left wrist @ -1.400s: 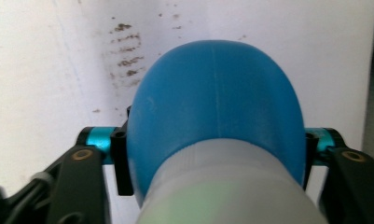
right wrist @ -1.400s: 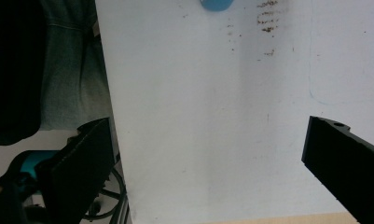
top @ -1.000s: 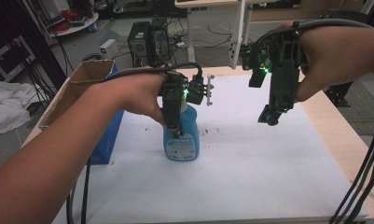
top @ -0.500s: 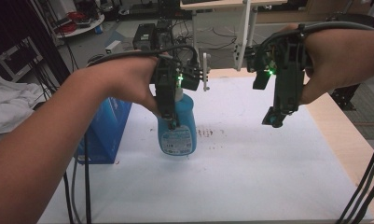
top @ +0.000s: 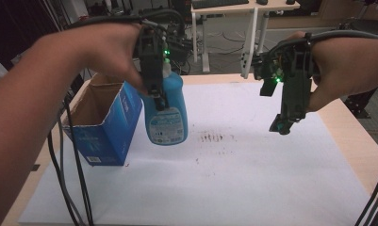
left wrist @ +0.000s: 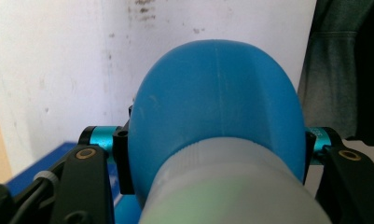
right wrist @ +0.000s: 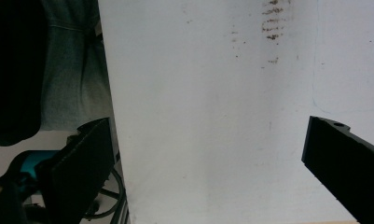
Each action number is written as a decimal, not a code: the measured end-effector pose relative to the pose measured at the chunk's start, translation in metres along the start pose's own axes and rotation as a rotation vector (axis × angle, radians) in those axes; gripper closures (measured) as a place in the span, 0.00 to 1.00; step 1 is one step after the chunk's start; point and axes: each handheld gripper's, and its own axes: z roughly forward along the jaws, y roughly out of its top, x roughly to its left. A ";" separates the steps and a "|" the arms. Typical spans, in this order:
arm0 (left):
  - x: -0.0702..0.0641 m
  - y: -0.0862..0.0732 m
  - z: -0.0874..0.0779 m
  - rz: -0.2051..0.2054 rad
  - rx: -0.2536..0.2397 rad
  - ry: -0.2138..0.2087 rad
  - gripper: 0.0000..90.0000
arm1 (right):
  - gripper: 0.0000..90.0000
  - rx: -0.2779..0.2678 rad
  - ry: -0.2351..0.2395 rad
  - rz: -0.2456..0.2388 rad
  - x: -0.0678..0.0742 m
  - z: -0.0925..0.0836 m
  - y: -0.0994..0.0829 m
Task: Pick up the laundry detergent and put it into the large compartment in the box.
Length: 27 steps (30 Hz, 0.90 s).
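One blue bottle hangs clenched in my left gripper; next, lower it into the box; right gripper gapes.

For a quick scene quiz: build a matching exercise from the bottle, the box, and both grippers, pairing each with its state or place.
Things:
1. blue bottle
2. cardboard box
3. left gripper
4. right gripper

States:
A. open, nothing between its jaws
B. stands open-topped at the left of the table
C. hangs in the air above the white sheet
D. shut on the bottle near its cap

Pairs: 1-C, 2-B, 3-D, 4-A
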 end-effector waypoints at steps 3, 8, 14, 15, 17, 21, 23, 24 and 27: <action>0.003 -0.009 -0.011 -0.037 0.002 0.002 0.43 | 0.02 0.001 0.006 0.001 0.000 0.000 0.001; 0.010 -0.026 -0.033 -0.101 -0.008 0.007 0.43 | 0.02 0.005 0.012 -0.001 -0.001 0.001 0.001; 0.020 -0.049 -0.054 -0.196 -0.023 0.012 0.43 | 0.02 0.008 0.015 -0.007 -0.002 0.002 0.002; 0.021 -0.053 -0.058 -0.208 -0.029 0.014 0.43 | 0.02 0.010 0.014 -0.004 -0.002 0.002 0.003; 0.023 -0.063 -0.066 -0.234 -0.043 0.023 0.43 | 0.02 0.010 0.016 -0.006 -0.002 0.002 0.003; 0.028 -0.083 -0.077 -0.302 -0.056 0.024 0.43 | 0.02 0.014 0.017 0.001 -0.003 0.003 0.002; 0.030 -0.092 -0.081 -0.331 -0.048 0.023 0.43 | 0.02 0.011 0.019 -0.003 -0.004 0.003 0.002; 0.031 -0.096 -0.082 -0.344 -0.050 0.028 0.43 | 0.02 0.012 0.018 -0.004 -0.004 0.003 0.003; 0.033 -0.109 -0.087 -0.391 -0.045 0.040 0.43 | 0.02 0.016 0.021 -0.002 -0.005 0.004 0.004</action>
